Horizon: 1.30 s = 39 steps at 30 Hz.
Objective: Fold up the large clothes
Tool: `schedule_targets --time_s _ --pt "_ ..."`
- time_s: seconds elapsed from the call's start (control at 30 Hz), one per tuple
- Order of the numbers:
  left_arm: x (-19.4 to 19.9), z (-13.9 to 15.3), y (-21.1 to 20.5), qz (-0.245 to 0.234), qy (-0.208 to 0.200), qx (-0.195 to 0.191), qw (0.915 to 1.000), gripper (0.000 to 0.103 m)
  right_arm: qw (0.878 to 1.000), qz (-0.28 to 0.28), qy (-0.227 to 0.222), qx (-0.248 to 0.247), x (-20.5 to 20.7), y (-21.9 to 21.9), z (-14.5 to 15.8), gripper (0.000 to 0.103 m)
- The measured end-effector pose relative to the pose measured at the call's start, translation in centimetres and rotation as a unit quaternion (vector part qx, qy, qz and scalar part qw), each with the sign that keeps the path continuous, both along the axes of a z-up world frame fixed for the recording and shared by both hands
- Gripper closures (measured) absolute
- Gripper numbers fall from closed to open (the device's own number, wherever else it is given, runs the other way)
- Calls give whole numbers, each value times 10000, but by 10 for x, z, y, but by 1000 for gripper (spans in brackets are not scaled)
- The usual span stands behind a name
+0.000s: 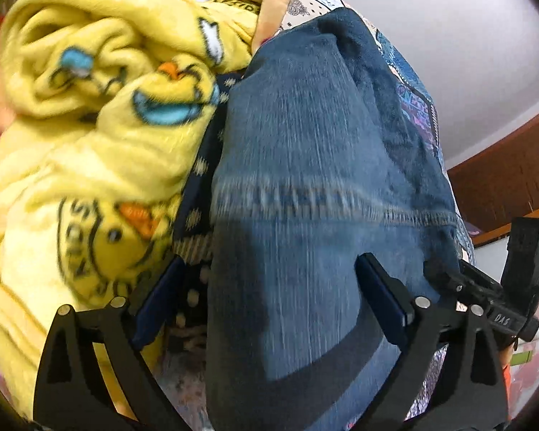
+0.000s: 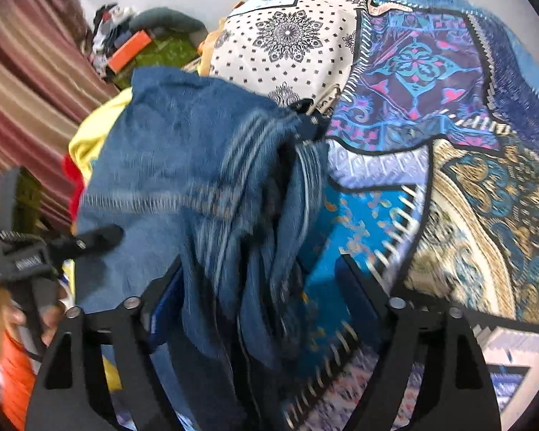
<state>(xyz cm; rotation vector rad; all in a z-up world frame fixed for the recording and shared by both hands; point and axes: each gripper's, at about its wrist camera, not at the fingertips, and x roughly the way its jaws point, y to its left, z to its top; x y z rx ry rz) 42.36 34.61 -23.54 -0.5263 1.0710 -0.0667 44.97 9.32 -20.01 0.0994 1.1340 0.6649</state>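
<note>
Denim jeans hang lengthwise between both spread-wide grippers — left gripper, right gripper — neither visibly clamping, patchwork bedspread beyond.

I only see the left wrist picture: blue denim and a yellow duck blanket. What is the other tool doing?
Observer: The right tool is open, and a bunched fold of the denim hangs between its fingers.
Operator: What's to the right of the denim?
Observer: A patchwork bedspread, including a gold and teal scroll panel.
Operator: And beyond the yellow blanket?
Observer: A maroon striped fabric is at the left of the right wrist view, with a clutter pile at its far end.
</note>
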Motion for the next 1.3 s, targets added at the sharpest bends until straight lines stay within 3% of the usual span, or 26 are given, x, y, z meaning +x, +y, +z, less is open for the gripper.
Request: schedule_targets --time_s 0.17,0.4,0.5,0.63,0.73,0.87,1.03,1.17,1.3 --pt "-49 5 -19 -30 -27 405 9992 2 9988 215 4 -440 -24 -16 -3 20" --pt "-109 14 -37 62 300 852 9959 2 9969 268 111 -730 -57 -32 0 20" --pt "-132 36 -46 120 196 1069 9940 2 9976 277 33 -629 -72 -41 17 20" --pt "-159 90 -63 118 -326 1603 9865 2 9989 152 -376 -228 -92 -55 69 20" --pt "-173 138 -77 94 -982 2034 9741 2 9967 96 -807 76 -108 -65 116 20" --pt "-206 203 -102 151 -1950 2332 9526 2 9879 12 -1443 569 -135 -79 178 20" --pt "-264 263 -129 378 -3074 2422 9195 2 9588 -116 -2570 1207 -198 -102 251 20" --pt "-317 289 -150 586 -3796 2396 8917 2 9320 -184 -3307 1469 -250 -115 282 20" --pt "-358 298 -168 710 -4262 2384 8698 2 9133 -296 -3755 1549 -288 -119 288 20"
